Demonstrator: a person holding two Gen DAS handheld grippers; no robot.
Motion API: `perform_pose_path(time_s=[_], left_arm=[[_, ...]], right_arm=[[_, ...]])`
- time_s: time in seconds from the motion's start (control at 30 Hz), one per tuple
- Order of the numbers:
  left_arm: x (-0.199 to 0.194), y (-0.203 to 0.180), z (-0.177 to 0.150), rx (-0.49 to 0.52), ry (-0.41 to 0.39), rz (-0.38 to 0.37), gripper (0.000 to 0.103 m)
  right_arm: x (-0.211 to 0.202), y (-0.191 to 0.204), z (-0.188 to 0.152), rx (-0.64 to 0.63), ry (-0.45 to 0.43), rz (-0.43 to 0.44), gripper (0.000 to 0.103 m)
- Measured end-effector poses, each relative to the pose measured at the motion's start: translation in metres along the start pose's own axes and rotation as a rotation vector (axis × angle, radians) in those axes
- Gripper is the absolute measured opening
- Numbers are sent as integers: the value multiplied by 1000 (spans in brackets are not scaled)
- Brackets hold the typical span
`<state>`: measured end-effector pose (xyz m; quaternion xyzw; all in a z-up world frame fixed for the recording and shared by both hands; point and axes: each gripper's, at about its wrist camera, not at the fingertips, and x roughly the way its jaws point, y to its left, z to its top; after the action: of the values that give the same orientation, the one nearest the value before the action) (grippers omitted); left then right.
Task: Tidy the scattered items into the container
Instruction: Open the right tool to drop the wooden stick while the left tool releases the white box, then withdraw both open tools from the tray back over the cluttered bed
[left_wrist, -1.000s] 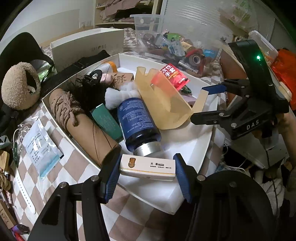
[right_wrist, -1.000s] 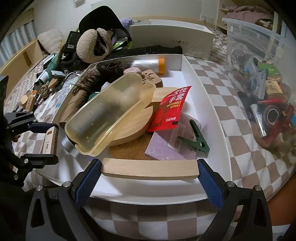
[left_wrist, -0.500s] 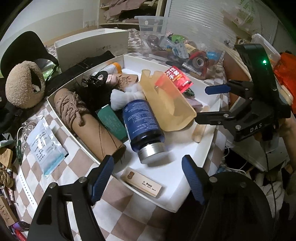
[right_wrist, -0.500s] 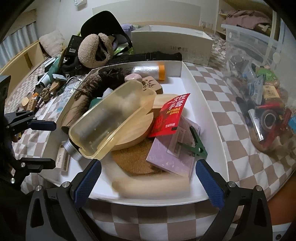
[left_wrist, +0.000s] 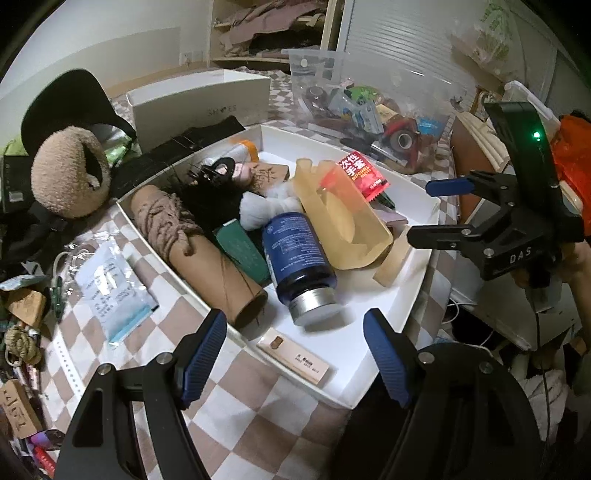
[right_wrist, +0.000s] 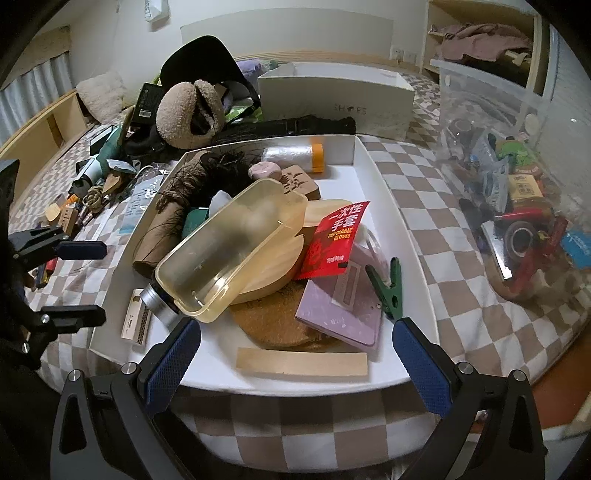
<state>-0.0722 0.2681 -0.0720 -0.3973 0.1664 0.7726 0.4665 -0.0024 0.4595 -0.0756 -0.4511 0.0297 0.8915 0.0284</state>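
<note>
Both claws gape empty over the white tray (right_wrist: 384, 184): left gripper (left_wrist: 295, 354), jaws just opened, above the matchbox (left_wrist: 293, 356); right gripper (right_wrist: 295, 354) above the wooden strip (right_wrist: 302, 363). Tray crowded. Loose bits (right_wrist: 85, 195) left of it remain.

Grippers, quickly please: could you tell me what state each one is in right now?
Left gripper: open, jaws just opening, nothing held; the small matchbox lies in the white tray.
Right gripper: open, empty; the wooden block lies in the tray.

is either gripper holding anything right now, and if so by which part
Nothing is held. The left gripper has just been opening its jaws; the small cream matchbox lies free in the white tray. The right gripper is open over the flat wooden stick.
</note>
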Motion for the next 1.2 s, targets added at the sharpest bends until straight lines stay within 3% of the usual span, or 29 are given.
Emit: perform_pose_path(time_s=[0.07, 0.17, 0.3, 0.67, 0.87, 1.2], left_arm=[[-7, 0, -1, 1, -30, 35, 91], [-17, 5, -3, -20, -66, 54, 92], [-31, 11, -8, -35, -107, 98, 103], [-63, 32, -30, -89, -137, 162, 103], [-85, 49, -45, -154, -179, 217, 103], [-124, 88, -76, -309, -236, 302, 103]], right_arm=[[-5, 2, 0, 6, -16, 0, 103], [-13, 6, 1, 15, -34, -6, 103], [-23, 15, 4, 11, -64, -16, 103], [-43, 43, 17, 29, -147, -10, 103], [-55, 81, 29, -25, -232, -46, 103], [-38, 145, 45, -59, -219, 71, 103]])
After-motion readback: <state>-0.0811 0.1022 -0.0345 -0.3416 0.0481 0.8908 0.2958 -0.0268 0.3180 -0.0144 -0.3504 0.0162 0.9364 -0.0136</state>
